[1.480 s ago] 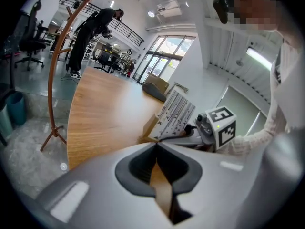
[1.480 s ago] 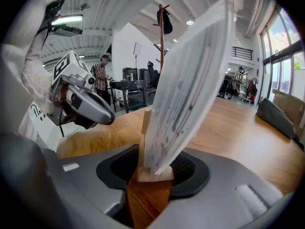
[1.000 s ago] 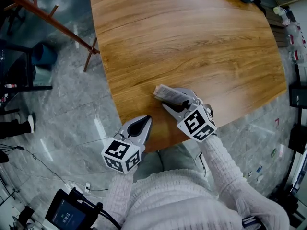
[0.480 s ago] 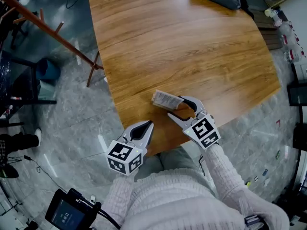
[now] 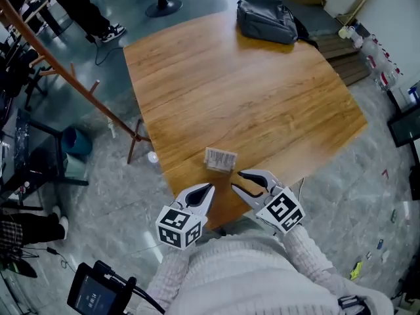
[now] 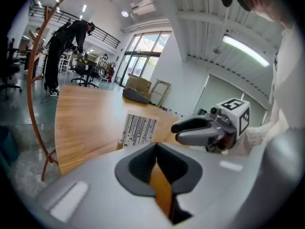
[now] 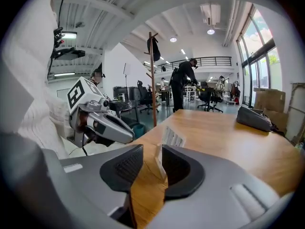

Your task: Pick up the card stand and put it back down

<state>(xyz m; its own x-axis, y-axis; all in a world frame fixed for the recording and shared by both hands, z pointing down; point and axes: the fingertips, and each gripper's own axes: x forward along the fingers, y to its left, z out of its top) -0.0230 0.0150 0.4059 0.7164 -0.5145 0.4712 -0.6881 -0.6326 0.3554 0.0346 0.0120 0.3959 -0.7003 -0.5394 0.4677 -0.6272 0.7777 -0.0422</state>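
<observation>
The card stand [image 5: 220,159], a small clear holder with a barcode-striped card, rests on the wooden table [image 5: 249,97] near its front edge. It appears in the left gripper view as the card stand [image 6: 139,129] and in the right gripper view as the card stand [image 7: 172,137]. My right gripper [image 5: 237,180] sits just short of it, to its right. Its jaws are closing, there is still a gap between them, and nothing is in that gap. My left gripper [image 5: 209,188] hovers at the table's edge, below the stand, with its jaws shut and empty.
A grey bag [image 5: 266,18] lies at the table's far edge. A wooden coat rack [image 5: 65,77] slants over the floor on the left. A person's legs [image 5: 98,18] stand at the upper left. A dark device [image 5: 95,297] is by my left side.
The right gripper let go of the card stand, opened wide, drew back toward the table's front edge and has partly narrowed. The stand stays on the table. The head view has pulled back.
</observation>
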